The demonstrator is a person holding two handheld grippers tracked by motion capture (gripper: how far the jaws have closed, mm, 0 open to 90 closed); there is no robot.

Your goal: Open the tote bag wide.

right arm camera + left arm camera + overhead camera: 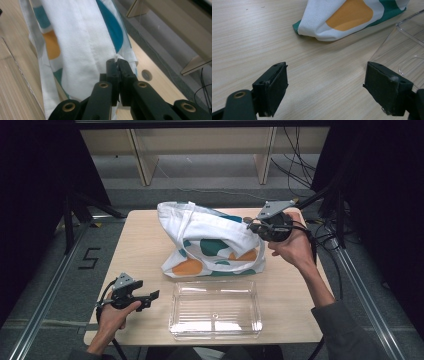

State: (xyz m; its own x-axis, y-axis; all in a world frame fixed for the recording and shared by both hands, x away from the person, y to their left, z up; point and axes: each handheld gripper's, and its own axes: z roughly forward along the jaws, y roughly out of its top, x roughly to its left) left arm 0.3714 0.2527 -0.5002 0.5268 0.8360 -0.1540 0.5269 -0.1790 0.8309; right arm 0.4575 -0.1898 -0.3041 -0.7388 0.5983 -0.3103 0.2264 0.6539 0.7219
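Here, right gripper (pixel 118 65) clamped on tote bag (pixel 210 237).

High view looks down and forward over the light wooden table (pixel 140 245). Both gripper views sit close, sharing the white spotted cloth bag (pixel 342 20) with it.
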